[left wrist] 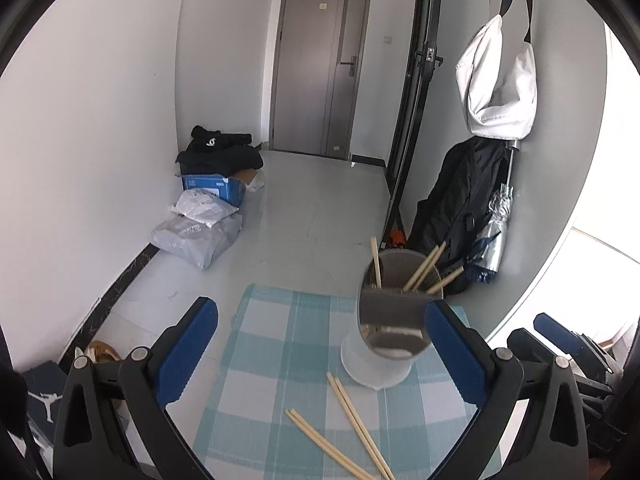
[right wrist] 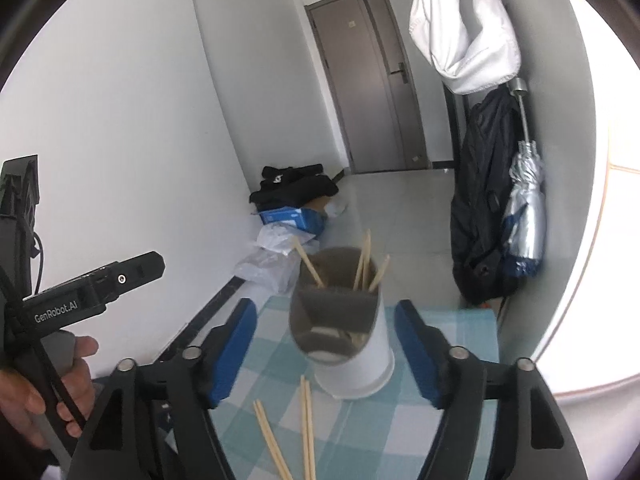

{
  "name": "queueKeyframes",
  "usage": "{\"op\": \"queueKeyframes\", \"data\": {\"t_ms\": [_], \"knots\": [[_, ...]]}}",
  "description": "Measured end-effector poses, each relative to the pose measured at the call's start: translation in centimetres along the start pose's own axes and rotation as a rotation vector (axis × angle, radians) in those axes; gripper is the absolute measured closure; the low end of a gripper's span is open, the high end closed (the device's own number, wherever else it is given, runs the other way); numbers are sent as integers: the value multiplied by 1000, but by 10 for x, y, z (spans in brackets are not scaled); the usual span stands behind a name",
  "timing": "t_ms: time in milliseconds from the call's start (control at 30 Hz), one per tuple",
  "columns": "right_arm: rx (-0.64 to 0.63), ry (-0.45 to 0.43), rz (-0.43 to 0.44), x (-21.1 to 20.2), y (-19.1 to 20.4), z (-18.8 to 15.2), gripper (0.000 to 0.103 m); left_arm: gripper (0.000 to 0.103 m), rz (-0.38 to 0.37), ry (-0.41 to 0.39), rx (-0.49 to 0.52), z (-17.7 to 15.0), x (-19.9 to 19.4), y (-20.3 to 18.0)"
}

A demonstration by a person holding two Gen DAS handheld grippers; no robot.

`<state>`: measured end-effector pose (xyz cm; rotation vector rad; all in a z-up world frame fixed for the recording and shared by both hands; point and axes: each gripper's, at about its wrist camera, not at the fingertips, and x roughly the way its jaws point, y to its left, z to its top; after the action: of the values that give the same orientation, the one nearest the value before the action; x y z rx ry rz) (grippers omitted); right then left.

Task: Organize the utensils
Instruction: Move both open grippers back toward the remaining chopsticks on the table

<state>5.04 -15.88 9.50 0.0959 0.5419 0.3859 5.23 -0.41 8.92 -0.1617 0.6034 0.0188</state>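
Both tongs, left [left wrist: 320, 356] and right [right wrist: 326, 346], hung spread and empty. The holder [left wrist: 384, 344] stood upright on the bench [left wrist: 264, 360], chopsticks inside, while 4 loose chopsticks [left wrist: 352, 424] lay before it, awaiting collection.

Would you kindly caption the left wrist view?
Open left gripper faces a holder of chopsticks; two pairs lie loose on the checked cloth.

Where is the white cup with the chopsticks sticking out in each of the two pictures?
Left wrist view: the white cup stands right of centre on the checked cloth, close to the left gripper's right finger.
Right wrist view: the cup is near the middle, between the right gripper's open fingers.
Shared landmark: the grey door at the back.
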Motion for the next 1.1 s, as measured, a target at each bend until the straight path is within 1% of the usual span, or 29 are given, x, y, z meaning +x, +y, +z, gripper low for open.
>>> {"op": "queueKeyframes", "data": {"t_ms": [67, 133, 200, 367, 500, 633, 700, 733, 800, 867, 967, 1100], "knots": [[-7, -3, -13, -6, 1, -10, 26, 1, 18, -7, -9, -9, -4, 3], [-9, 10, -19, -8, 2, -18, 26, 1, 10, -16, -25, -18, -7, 7], [-9, 19, -24, -11, 1, -28, 24, 1, 21, -15, -24, -26, -8, 9], [-9, 39, -30, -14, 4, -50, 23, 1, 24, -2, -31, -44, -7, 12], [-4, 61, -36, -12, 6, -65, 23, 1, 21, 24, -41, -59, -2, 16], [-2, 94, -37, -4, 8, -80, 23, 1, 27, 63, -62, -74, 9, 24], [1, 117, -34, 2, 9, -88, 23, 1, 31, 90, -91, -80, 16, 31], [1, 128, -33, 4, 9, -92, 23, 1, 29, 117, -120, -85, 23, 36], [-8, 158, -32, 10, 10, -99, 23, 1, 26, 156, -145, -92, 31, 43], [-22, 181, -35, 16, 12, -105, 23, 1, 15, 182, -150, -98, 37, 47], [-25, 223, -31, 28, 12, -114, 23, 1, 21, 195, -153, -104, 44, 50], [-13, 283, -32, 43, 10, -123, 23, 1, -3, 254, -186, -110, 56, 59]]}}
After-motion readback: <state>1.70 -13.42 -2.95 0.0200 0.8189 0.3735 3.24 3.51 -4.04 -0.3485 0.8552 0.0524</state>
